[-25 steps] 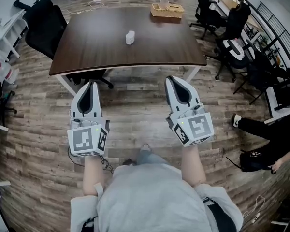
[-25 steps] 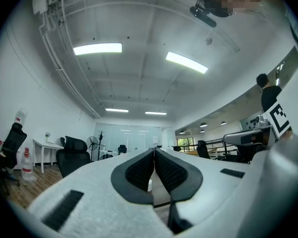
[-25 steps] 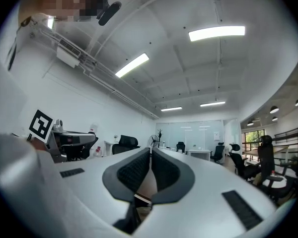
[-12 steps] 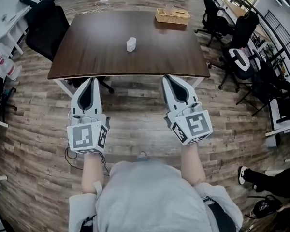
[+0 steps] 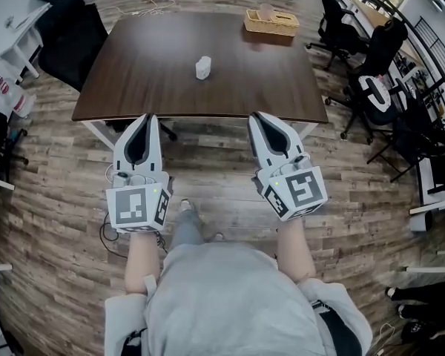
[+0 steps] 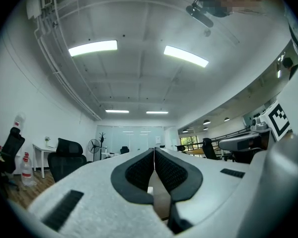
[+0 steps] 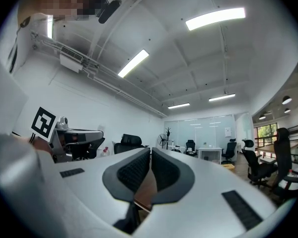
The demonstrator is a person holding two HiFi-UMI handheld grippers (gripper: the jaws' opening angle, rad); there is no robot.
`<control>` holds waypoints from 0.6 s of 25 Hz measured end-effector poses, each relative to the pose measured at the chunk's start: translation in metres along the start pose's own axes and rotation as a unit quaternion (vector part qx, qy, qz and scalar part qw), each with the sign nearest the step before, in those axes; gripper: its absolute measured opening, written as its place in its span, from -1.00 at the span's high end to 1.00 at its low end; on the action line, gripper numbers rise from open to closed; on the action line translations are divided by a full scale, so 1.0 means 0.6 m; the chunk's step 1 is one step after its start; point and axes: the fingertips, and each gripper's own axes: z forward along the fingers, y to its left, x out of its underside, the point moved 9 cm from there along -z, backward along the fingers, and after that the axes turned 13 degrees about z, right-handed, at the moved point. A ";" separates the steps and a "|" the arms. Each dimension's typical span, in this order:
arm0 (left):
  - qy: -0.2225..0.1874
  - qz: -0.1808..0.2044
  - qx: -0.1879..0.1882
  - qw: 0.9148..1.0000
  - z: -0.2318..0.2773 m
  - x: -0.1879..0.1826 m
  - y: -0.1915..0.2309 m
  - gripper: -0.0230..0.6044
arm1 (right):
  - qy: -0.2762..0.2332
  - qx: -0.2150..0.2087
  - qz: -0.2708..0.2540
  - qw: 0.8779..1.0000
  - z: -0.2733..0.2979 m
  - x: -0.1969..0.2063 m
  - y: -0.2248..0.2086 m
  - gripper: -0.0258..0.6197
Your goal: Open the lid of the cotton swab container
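A small white cotton swab container (image 5: 202, 67) stands near the middle of a dark brown table (image 5: 148, 87), lid down. My left gripper (image 5: 146, 117) and right gripper (image 5: 258, 116) are both shut and empty, held side by side over the wood floor just short of the table's near edge. In the left gripper view the black pads (image 6: 144, 168) meet, and a sliver of the white container (image 6: 150, 189) shows low between them. In the right gripper view the pads (image 7: 139, 170) also touch, with only the brown tabletop (image 7: 148, 192) behind them.
A wicker basket (image 5: 271, 22) sits at the table's far right corner. Black office chairs stand at the far left (image 5: 68, 32) and along the right (image 5: 374, 58). A white shelf (image 5: 15, 39) is at the left. A cable (image 5: 107, 232) lies on the floor by my feet.
Both grippers and the person have moved toward the table, which now lies closer beneath the fingertips. The person in black at the right has dropped almost out of view. Jaws stayed shut.
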 end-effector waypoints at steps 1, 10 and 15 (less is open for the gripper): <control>0.002 0.000 -0.001 1.000 0.007 0.005 0.005 0.89 | 0.000 0.001 0.000 1.000 0.008 0.001 -0.003 0.87; -0.003 -0.008 0.014 1.000 0.121 0.056 0.056 0.89 | -0.002 0.027 0.002 1.000 0.109 0.014 -0.050 0.87; -0.009 -0.013 0.032 0.999 0.208 0.080 0.099 0.89 | -0.004 0.039 -0.001 0.999 0.193 0.011 -0.078 0.87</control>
